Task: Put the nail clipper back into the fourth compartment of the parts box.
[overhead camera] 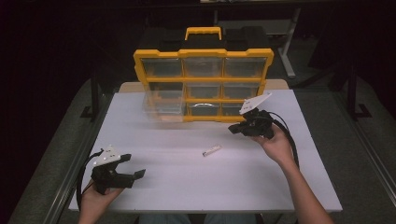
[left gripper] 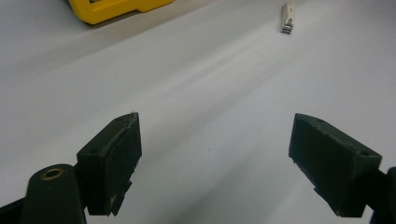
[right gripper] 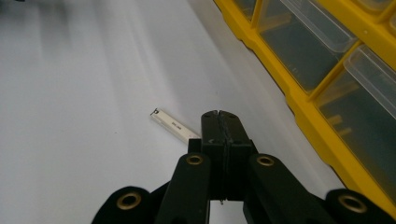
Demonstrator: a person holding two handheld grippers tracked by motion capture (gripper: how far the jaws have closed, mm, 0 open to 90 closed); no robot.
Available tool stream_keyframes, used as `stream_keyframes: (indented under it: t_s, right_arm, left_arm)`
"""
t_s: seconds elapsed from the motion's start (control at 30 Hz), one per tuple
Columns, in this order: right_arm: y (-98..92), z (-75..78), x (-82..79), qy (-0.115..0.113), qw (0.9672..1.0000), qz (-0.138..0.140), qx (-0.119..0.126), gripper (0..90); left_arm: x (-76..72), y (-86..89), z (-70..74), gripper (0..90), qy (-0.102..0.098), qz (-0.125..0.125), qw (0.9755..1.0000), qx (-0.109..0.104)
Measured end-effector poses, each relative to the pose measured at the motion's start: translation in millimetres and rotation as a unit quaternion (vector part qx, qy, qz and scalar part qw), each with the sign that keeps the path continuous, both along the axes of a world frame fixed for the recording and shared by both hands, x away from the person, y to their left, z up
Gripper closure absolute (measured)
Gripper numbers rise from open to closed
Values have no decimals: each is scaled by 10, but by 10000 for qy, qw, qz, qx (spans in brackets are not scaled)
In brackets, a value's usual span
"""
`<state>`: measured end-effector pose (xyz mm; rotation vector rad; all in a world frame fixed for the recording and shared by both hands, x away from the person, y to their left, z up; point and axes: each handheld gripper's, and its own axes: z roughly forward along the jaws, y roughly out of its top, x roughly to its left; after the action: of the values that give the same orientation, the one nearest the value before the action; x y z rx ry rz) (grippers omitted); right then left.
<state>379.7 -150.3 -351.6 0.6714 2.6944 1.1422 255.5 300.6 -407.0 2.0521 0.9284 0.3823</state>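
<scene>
On the white table (overhead camera: 187, 186), mid-right: nail clipper (overhead camera: 211, 150) lies flat, nothing touching it
Clipper axis: slanted, far end toward the organizer
Right gripper (overhead camera: 233, 130): jaws pressed together, nothing between them; hovers just beyond the clipper, toward the organizer; clipper sits ahead and left of its tips in the right gripper view
Left gripper (overhead camera: 140, 173): jaws spread wide, empty, near the table's front-left corner, well apart from the clipper
Nearer hand: right
Around: yellow drawer organizer (overhead camera: 203, 52) stands upright at the back, one clear drawer (overhead camera: 161, 105) pulled out at lower left
Obstruction: none between the right gripper and the clipper; jaws likely need to open first
</scene>
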Motion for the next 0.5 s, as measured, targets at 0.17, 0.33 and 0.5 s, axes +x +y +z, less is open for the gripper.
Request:
stream_keyframes:
  t_s: [0.17, 0.33, 0.5]
  right_arm:
    - [115, -40, 77, 68, 9999, 70, -85, 884]
    - [208, -137, 168, 135, 9995, 174, -212, 885]
    - [283, -266, 253, 246, 9990, 203, -299, 886]
  left_arm:
    - [0, 0, 0, 174, -1, -3, 10000, -6]
    - [2, 2, -1, 174, -13, -5, 10000, -6]
    - [2, 5, 0, 174, -17, -9, 10000, 9]
